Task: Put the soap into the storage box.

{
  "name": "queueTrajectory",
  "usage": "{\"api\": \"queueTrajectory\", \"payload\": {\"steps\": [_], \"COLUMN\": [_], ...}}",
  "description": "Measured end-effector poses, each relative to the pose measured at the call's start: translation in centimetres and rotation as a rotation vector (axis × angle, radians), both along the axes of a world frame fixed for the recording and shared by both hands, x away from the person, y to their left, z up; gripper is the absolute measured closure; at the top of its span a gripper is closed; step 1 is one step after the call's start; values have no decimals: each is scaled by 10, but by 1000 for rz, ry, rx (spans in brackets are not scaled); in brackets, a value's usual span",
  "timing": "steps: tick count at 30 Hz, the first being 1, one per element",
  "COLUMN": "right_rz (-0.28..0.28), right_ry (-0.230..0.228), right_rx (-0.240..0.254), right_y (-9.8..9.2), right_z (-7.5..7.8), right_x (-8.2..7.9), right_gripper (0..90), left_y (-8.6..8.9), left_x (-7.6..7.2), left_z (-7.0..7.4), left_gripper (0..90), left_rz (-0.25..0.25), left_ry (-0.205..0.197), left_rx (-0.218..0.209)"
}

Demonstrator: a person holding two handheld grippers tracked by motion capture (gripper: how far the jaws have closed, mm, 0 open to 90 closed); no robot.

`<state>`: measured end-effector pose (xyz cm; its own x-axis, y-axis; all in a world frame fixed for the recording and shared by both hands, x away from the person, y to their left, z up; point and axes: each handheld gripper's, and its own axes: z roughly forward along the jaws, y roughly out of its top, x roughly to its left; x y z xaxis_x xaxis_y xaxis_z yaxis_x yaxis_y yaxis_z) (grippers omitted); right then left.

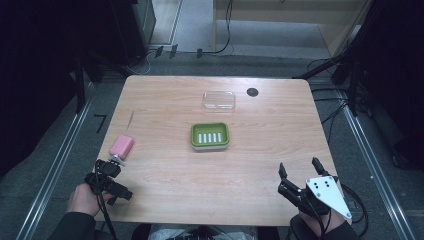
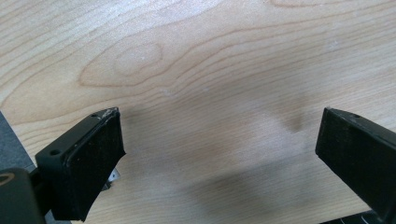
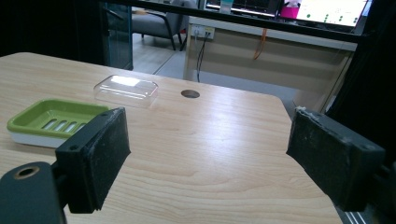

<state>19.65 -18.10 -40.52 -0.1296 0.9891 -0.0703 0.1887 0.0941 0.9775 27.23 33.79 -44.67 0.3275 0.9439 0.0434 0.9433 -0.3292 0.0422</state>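
A pink soap bar (image 1: 121,145) lies near the table's left edge. At the table's middle sits a green soap dish (image 1: 209,135) (image 3: 51,119) with a slotted floor, and a clear plastic lid (image 1: 218,100) (image 3: 125,88) rests beyond it. My left gripper (image 1: 114,179) (image 2: 219,126) hovers at the front left corner, just short of the soap, open over bare wood. My right gripper (image 1: 299,167) (image 3: 208,123) is at the front right, open and empty, pointing up the table with the dish off to its left.
The wooden table (image 1: 165,175) has a dark round hole (image 1: 252,92) (image 3: 190,94) near its far edge. Cables and dark stands ring the table on the floor. A desk with screens stands behind the table in the right gripper view.
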Motion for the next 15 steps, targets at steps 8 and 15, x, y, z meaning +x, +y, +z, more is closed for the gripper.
{"api": "queueTrajectory", "payload": {"steps": [8,15], "right_rz": [12,12], "right_ry": [1,1], "right_rx": [-4,-1], "right_y": [2,3], "right_z": [0,0], "right_x": [2,2], "right_gripper": [127,127], "left_y": [8,10], "left_x": [4,16], "left_z": [3,9], "left_gripper": [15,15], "left_rz": [34,42], "left_ry": [-16,-34], "left_rx": [-21,-39]}}
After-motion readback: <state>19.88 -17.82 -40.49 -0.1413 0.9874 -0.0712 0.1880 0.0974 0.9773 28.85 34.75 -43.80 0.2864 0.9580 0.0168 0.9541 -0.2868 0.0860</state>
